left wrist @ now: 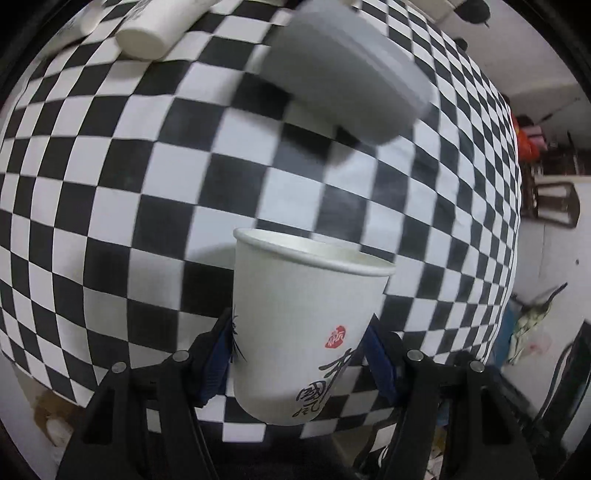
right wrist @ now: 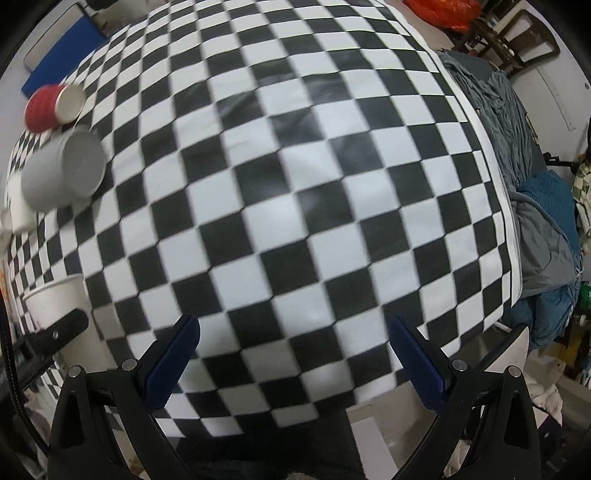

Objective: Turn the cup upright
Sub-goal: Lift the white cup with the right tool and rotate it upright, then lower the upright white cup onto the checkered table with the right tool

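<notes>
A white paper cup (left wrist: 303, 332) with black brush writing and a red seal stands mouth up, slightly tilted, between the blue pads of my left gripper (left wrist: 301, 339), which is shut on its lower body above the checkered cloth (left wrist: 147, 166). The same cup (right wrist: 55, 306) shows at the far left of the right wrist view, with a left gripper finger (right wrist: 55, 334) across it. My right gripper (right wrist: 295, 347) is open and empty over the checkered cloth (right wrist: 295, 184).
A grey cup (left wrist: 343, 74) lies on its side beyond the held cup; it also shows in the right wrist view (right wrist: 62, 170). A red cup (right wrist: 51, 105) lies on its side. White cups (left wrist: 155, 29) lie at the far left. Blankets (right wrist: 535, 221) sit past the right edge.
</notes>
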The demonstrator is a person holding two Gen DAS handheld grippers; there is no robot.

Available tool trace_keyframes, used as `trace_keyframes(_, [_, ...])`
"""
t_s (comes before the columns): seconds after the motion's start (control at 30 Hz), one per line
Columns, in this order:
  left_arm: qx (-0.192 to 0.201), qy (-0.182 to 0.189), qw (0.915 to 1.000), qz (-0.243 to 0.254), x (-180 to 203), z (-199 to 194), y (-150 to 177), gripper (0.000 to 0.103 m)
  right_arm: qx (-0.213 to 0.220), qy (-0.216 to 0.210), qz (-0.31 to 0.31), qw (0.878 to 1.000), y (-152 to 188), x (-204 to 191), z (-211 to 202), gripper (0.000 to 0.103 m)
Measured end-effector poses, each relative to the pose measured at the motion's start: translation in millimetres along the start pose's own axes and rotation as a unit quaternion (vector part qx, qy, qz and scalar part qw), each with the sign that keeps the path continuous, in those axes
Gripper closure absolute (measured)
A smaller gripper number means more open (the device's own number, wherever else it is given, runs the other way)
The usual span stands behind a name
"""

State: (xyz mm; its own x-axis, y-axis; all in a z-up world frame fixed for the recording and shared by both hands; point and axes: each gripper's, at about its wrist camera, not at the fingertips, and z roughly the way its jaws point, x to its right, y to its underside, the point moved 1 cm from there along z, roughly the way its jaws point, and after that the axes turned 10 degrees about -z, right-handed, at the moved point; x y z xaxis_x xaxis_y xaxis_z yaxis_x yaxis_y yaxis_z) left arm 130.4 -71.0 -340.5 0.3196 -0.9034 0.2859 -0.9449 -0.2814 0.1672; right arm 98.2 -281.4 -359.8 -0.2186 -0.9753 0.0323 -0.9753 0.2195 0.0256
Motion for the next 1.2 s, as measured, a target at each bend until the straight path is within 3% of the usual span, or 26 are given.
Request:
trace_keyframes(0.2, [0.006, -0.001, 1.0, 0.001, -20.9, 12.7, -4.6, 0.04, 0.003, 0.021, -0.009, 1.0, 21.1, -41.2, 1.0, 0.0])
trace_keyframes(0.3, [-0.006, 0.002, 1.0, 0.003, -26.4, 20.0, -3.1, 0.038, 0.002, 0.024, -0.01, 1.0, 13.9, -39.9, 5.9, 0.0])
trace_keyframes(0.4, [-0.006, -0.006, 0.9999, 0.014, -28.5, 23.7, -1.1, 0.038, 0.014, 0.0, -0.005, 1.0, 12.6, -40.9, 2.8, 0.0])
trace_keyframes(0.5, [0.002, -0.009, 0.9997, 0.024, -24.3, 25.6, 2.7, 0.027, 0.03, -0.028, -0.009, 0.999, 8.4, -36.7, 0.4, 0.0])
trace_keyframes(0.6, [0.01, -0.002, 0.9997, 0.02, -25.9, 23.0, 5.9, 0.025, 0.031, -0.044, -0.022, 0.998, 6.3, -47.1, -2.3, 0.0])
trace_keyframes(0.83, [0.042, 0.027, 0.998, 0.037, -28.3, -13.2, 19.0, 0.021, 0.044, -0.081, -0.043, 0.995, 6.4, -56.5, -22.3, 0.0])
trace_keyframes(0.93, [0.083, 0.034, 0.9946, 0.052, -38.1, -46.0, 25.0, 0.019, 0.031, -0.102, -0.058, 0.993, 6.4, -68.1, -31.5, 0.0])
trace_keyframes(1.03, [0.145, 0.003, 0.9871, 0.069, -53.6, -73.1, 26.5, 0.008, 0.01, -0.134, -0.081, 0.988, 3.4, -87.1, -34.9, 0.0])
trace_keyframes(1.13, [0.202, -0.055, 0.9745, 0.081, -68.2, -78.5, 22.7, 0.008, -0.007, -0.153, -0.113, 0.982, -0.6, -107.1, -26.3, 0.001])
trace_keyframes(1.2, [0.21, -0.099, 0.9693, 0.081, -80.8, -69.3, 15.3, 0.008, -0.02, -0.158, -0.133, 0.978, -8.8, -123.5, -19.3, 0.004])
